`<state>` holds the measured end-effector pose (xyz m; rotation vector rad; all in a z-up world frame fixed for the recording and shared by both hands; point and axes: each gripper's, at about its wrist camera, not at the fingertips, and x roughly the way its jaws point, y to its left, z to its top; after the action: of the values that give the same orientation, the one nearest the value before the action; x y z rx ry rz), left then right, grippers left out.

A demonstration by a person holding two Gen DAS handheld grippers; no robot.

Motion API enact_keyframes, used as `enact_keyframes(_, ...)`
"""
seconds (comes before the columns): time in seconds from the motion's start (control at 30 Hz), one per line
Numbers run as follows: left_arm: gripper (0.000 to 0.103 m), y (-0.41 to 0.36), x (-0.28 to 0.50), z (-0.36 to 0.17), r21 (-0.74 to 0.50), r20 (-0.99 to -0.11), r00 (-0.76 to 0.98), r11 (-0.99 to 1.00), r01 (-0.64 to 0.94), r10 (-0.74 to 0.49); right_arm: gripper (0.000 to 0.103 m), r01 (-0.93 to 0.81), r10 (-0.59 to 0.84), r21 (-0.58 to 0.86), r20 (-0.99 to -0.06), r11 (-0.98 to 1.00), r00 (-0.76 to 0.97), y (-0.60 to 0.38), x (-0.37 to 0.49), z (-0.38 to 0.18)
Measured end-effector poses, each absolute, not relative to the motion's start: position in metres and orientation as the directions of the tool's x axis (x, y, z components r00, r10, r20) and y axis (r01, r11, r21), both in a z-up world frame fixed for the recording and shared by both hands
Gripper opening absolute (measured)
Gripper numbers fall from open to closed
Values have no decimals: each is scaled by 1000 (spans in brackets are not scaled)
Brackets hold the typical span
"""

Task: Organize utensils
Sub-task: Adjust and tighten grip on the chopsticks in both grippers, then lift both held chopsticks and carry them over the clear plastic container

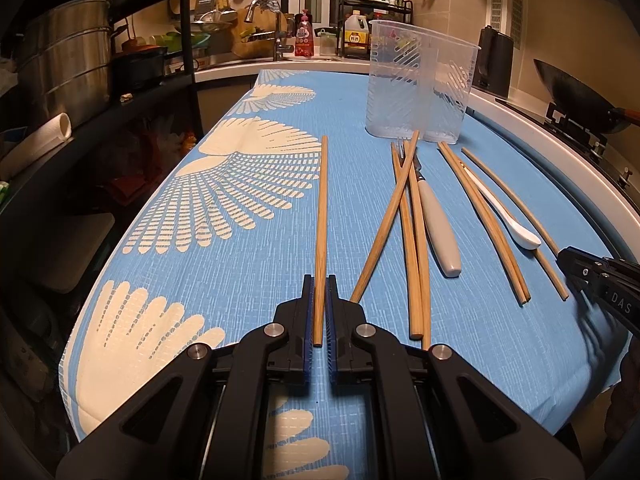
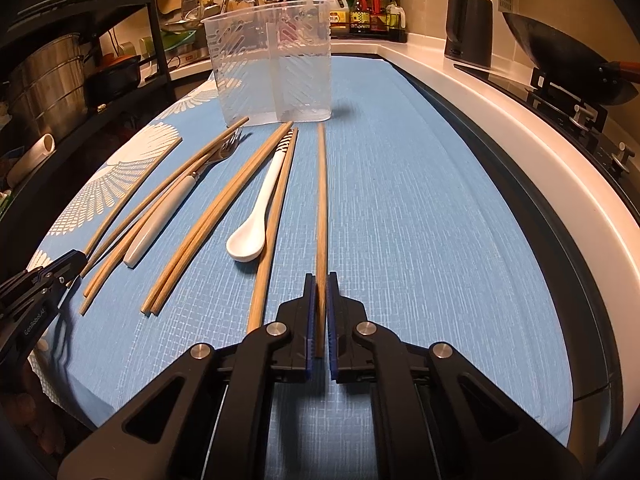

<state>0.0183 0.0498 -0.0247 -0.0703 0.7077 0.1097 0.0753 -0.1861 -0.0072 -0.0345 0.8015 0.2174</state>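
The left gripper [image 1: 320, 300] had its fingers [image 1: 307, 312] nearly closed around one wooden chopstick [image 1: 321, 220], gripping it near its close end. The stick ran straight ahead from the fingers toward the clear plastic utensil holder [image 1: 420, 84], which stood upright at the far end of the table [image 1: 260, 280] and serves here as the landmark. This chopstick lay well to the left of the holder's base.

The right gripper [image 2: 320, 300] likewise had its fingers [image 2: 333, 312] nearly shut on a second chopstick [image 2: 321, 200], held near its close end. That stick pointed toward the holder's right front corner, its far tip stopping just short of the base.

Between the two held sticks, in front of the holder, loose utensils lay on the table's blue cloth with white fan patterns [image 1: 240, 184]. Nearest the holder's front left was a crossed cluster of three chopsticks [image 1: 404, 220] lying over a fork with a pale handle [image 1: 440, 224], its tines pointing at the holder. To the right of that, a pair of chopsticks [image 1: 484, 224] lay side by side, then a white ceramic spoon [image 1: 504, 212] with its bowl toward the camera and its handle toward the holder. One more single chopstick [image 2: 276, 208] lay just beside the spoon.

Right of the holder, off the table, a dark kettle [image 1: 496, 60] and a wok [image 1: 580, 96] sat on the kitchen counter.
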Motion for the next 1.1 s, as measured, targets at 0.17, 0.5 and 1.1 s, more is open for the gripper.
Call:
enact_keyframes(0.17, 6, 50, 17, -22, -26, -644, 760, 991, -129, 82, 5, -206, 179, 50, -711, 977, 680, -187, 73, -8)
enact_keyframes(0.5, 6, 50, 9, -5, -16, -599, 794, 990, -140, 103, 5, -208, 182, 43, -673, 977, 717, -191, 63, 2)
enact_keyframes(1.1, 5, 47, 2, 48, 27, -401, 905, 990, -142, 140, 5, -116, 120, 40, -511, 992, 851, -182, 43, 64)
